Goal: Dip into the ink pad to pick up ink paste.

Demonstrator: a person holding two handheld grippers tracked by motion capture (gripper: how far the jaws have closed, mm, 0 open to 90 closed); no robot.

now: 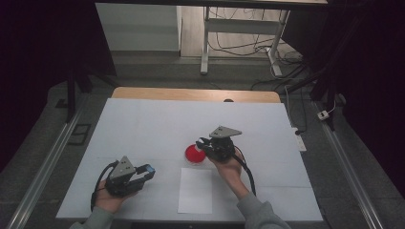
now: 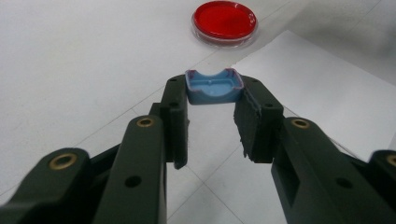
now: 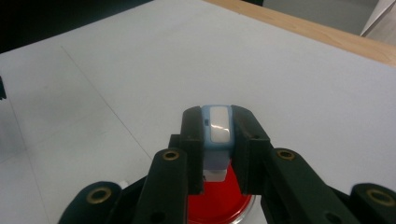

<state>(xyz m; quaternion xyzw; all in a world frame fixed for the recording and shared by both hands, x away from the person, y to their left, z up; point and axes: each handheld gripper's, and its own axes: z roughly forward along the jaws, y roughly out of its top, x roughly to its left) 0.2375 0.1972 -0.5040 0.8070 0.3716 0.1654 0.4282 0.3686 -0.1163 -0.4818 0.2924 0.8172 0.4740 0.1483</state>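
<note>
Gripping a shallow blue plastic cap (image 2: 214,87), the left gripper (image 2: 212,100) has closed jaws; the right gripper (image 3: 218,140) clamps a rounded pale-blue stamp (image 3: 217,135) over a glossy red dish (image 3: 219,200).

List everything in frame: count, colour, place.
Dish: 1, red, clear rim, mid-table, below right tool.
Blue cap: 1, light blue, clamped at left tool's jaw tips.
Stamp body: 1, pale blue with white face, clamped in right tool over the dish.
Paper sheet: 1, white, near table edge between the hands.
Table: 1, white cover, wooden far edge.
Left tool: 1, black, near left.
Right tool: 1, black, centre right.
</note>
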